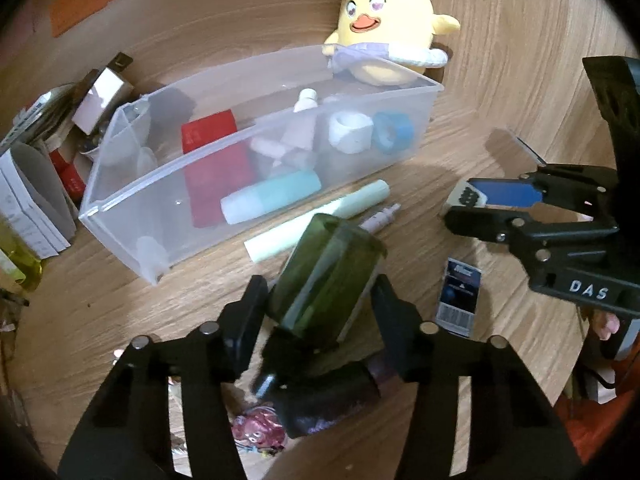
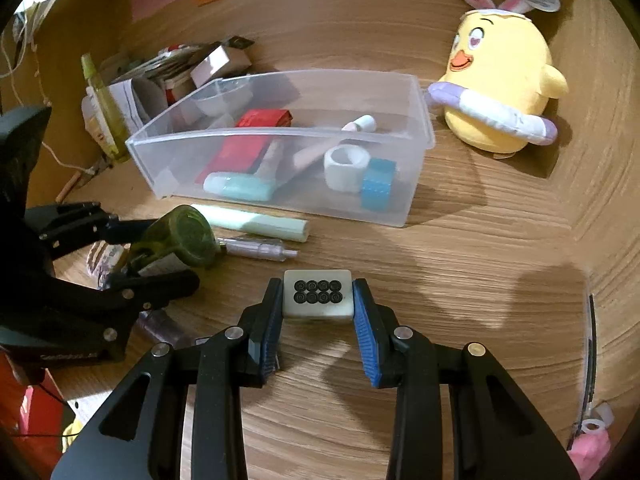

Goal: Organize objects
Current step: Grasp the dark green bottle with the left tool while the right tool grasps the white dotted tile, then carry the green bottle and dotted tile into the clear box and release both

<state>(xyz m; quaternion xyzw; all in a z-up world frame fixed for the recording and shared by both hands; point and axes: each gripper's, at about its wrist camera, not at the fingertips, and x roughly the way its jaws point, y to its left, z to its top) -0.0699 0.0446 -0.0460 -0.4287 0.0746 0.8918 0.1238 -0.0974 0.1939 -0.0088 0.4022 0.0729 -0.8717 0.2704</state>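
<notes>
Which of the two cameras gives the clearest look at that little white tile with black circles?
The right wrist view: the tile sits centred, its dotted face fully visible, pinched in the right claw. The left wrist view shows the tile only edge-on and partly hidden.

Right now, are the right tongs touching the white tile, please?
Touching: the right wrist view shows the right tongs with both blue pads pressed against the sides of the white tile.
</notes>
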